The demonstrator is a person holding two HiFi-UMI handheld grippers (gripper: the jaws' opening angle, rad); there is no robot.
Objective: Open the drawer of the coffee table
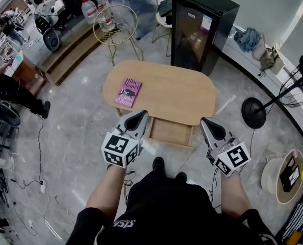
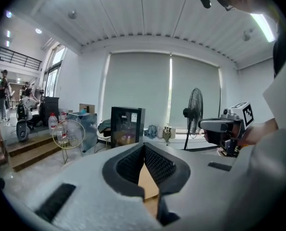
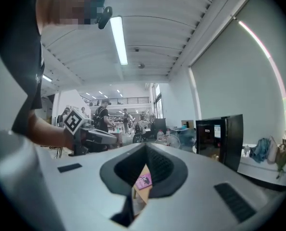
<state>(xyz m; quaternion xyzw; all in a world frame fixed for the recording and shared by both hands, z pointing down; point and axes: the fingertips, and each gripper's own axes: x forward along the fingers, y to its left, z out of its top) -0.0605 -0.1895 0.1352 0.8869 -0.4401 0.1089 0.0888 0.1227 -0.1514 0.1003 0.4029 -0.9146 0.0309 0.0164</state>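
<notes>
Gripping nothing. The left gripper [image 2: 145, 171] has its jaws clenched pad to pad, with only a sliver of pale wood showing past the tips. The right gripper [image 3: 144, 173] is the same, clenched on nothing, and a scrap of the purple book [image 1: 128, 92] shows beyond its tips. Both are held raised, side by side and well apart, pointing away from the person.

The drawer [image 1: 168, 131] lies below and just beyond the jaws, in the gap between the two pairs. It stands pulled out from the near edge of the desk [image 1: 179, 93]. Neither pair of jaws touches it.

Progress, as a judgement: the opening looks done. I cannot tell whether the drawer is at full travel, and little or nothing seems left.

Containers: the exposed part of the drawer shows a bare wooden floor with no contents visible. The book lies flat on the desk top, beyond the left jaws.
</notes>
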